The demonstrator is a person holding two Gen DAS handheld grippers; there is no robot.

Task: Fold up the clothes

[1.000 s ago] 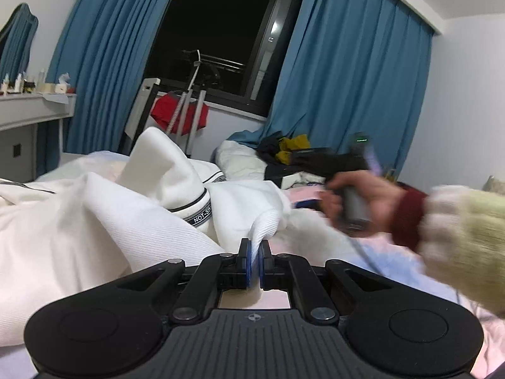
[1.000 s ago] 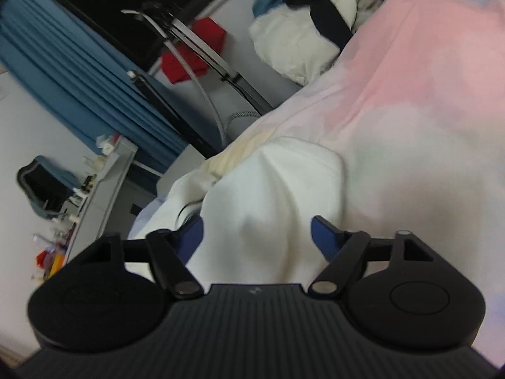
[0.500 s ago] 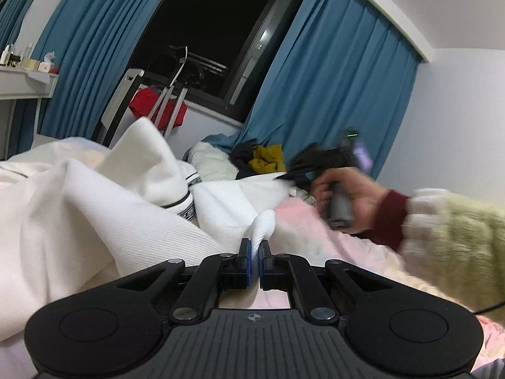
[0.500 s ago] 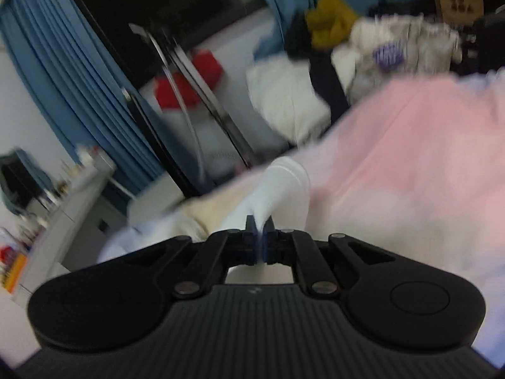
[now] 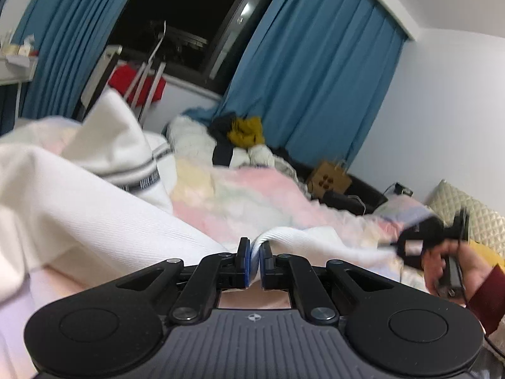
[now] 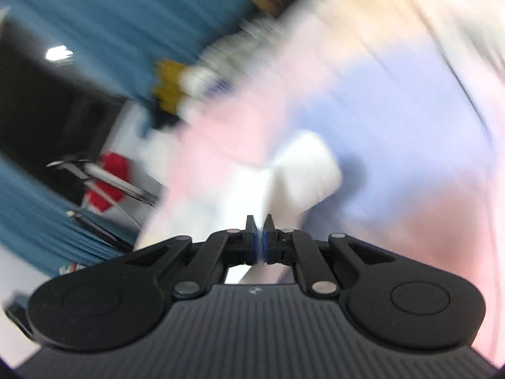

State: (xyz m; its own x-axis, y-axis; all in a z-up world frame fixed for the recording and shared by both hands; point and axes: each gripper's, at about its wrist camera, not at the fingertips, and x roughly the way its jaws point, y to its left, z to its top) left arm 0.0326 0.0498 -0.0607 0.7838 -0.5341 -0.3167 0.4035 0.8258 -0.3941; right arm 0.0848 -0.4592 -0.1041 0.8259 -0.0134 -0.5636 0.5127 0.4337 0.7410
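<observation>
Left wrist view: the left gripper [image 5: 255, 252] has its fingers closed on a ribbed edge of the white garment [image 5: 79, 208], which is spread over the pastel blanket [image 5: 252, 195] on the bed. The right gripper [image 6: 260, 233] (its view is motion-blurred) is likewise clamped on white fabric. Farther off: clothes pile [image 5: 243, 132], blue curtains [image 5: 312, 75]
</observation>
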